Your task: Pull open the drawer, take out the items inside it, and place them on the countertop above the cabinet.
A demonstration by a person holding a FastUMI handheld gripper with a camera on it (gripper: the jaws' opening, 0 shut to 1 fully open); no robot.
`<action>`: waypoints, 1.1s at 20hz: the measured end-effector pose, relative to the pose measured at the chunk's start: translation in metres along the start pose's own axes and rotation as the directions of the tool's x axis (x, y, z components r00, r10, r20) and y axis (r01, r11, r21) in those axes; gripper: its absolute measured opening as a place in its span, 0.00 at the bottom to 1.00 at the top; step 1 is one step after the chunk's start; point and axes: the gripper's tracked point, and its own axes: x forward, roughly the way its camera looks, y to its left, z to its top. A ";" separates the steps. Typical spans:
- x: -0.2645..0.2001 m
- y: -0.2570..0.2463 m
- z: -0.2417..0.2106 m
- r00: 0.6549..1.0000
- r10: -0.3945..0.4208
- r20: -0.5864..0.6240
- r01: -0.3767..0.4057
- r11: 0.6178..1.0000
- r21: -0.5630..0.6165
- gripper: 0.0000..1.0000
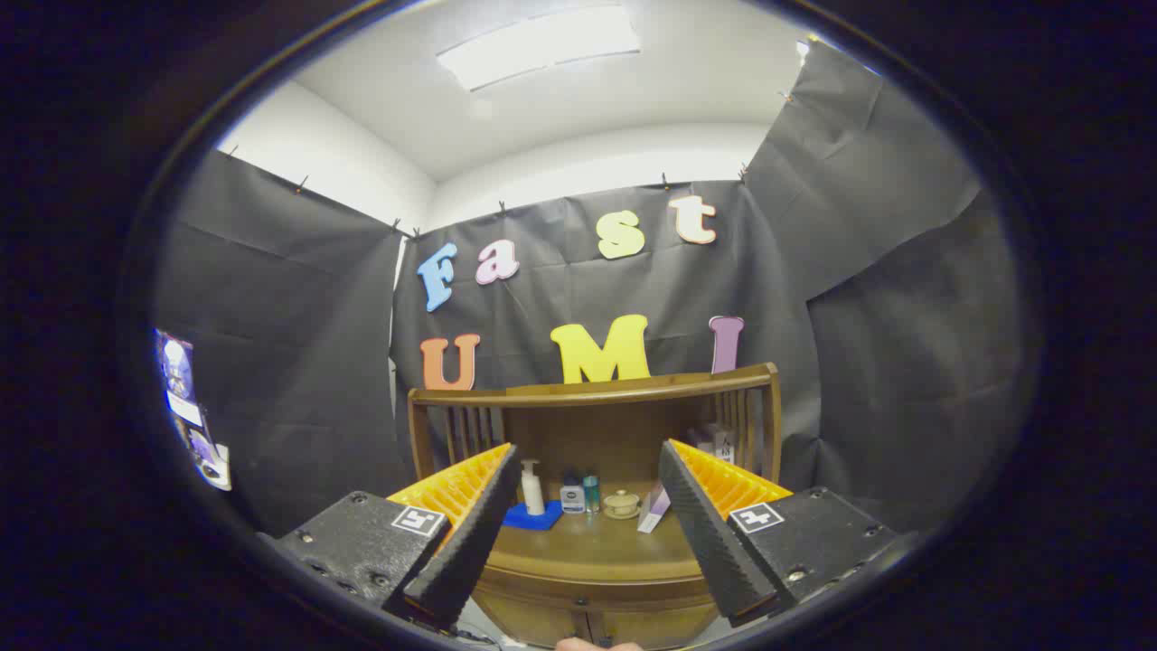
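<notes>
Two fingers of the hand-held gripper (578,533) stand wide apart in the lower middle of the frame, gripping nothing. Between and beyond them stands a wooden cabinet (592,597) with a curved front; its worktop (597,538) sits in the lower centre of the frame, backed by a slatted wooden rail (592,391). On the worktop, from left to right, stand a white pump bottle (532,488) on a blue cloth (533,517), a small white bottle (571,496), a slim teal bottle (591,493), a small lidded pot (621,504) and a leaning pale box (653,509). The drawer (592,592) lies below the worktop edge, closed, with a small knob at its middle.
</notes>
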 end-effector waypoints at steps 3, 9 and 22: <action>0.006 0.008 -0.013 1.000 0.003 -0.020 -0.003 1.000 -0.007 0.99; 0.012 0.020 -0.020 0.999 0.015 -0.034 -0.016 1.000 -0.026 0.99; 0.017 0.015 -0.023 1.000 -0.002 0.000 0.002 0.999 -0.042 0.99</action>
